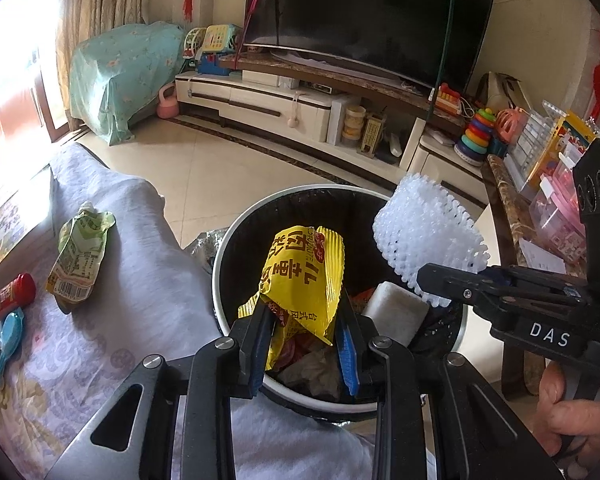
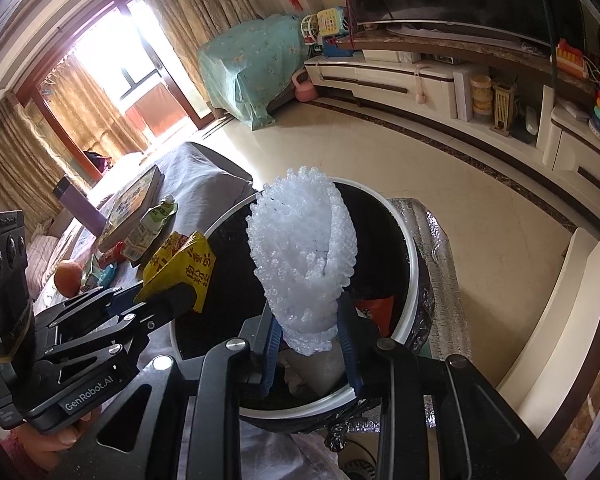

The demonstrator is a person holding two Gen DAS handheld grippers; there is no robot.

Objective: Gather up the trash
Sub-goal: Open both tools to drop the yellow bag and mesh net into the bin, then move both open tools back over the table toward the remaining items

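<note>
Two hand-held grippers hold wrapper and foam net over bin.

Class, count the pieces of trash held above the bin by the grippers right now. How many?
2. A yellow snack wrapper sits in the left gripper; a white foam net sleeve sits in the right gripper. Both hang over the trash bin.

Cloth-covered table, green pouch, red tube, book, orange, blue toy.
</note>
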